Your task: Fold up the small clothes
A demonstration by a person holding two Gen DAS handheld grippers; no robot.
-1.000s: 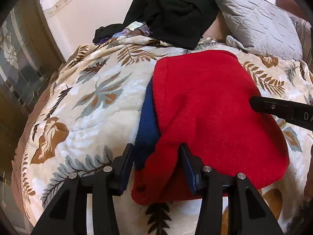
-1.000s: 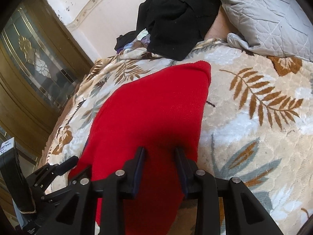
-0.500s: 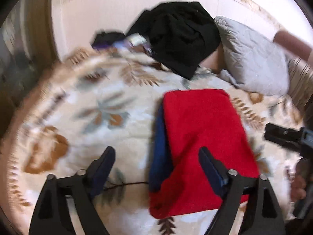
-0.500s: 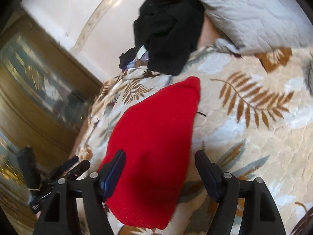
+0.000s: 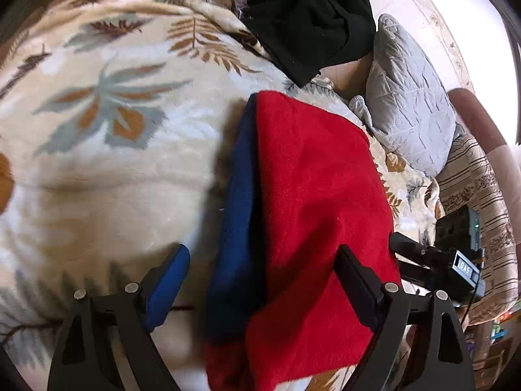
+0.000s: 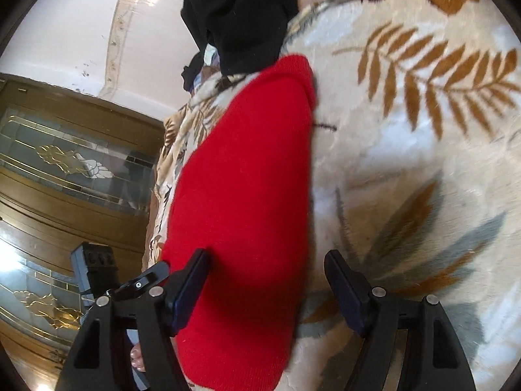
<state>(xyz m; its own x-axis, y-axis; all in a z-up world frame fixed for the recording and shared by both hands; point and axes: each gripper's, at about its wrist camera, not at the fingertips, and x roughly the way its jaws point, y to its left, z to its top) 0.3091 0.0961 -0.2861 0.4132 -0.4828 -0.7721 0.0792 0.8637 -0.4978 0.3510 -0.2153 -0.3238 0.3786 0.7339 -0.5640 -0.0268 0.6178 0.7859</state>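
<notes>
Both grippers spread wide, nothing pinched — left gripper (image 5: 260, 280) straddles the near edge of the red garment (image 5: 312, 211), right gripper (image 6: 265, 280) straddles its other side. Garment lies folded flat on the leaf-print blanket (image 5: 107, 169), with a blue layer (image 5: 237, 221) showing along its left edge. Black clothes (image 5: 312, 16) heaped at the blanket's far end, grey pillow (image 5: 410, 97) just beside them.

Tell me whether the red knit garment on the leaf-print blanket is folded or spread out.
Folded. The red knit garment lies as a compact rectangle with straight edges on the leaf-print blanket, a blue layer showing beneath its left edge.
</notes>
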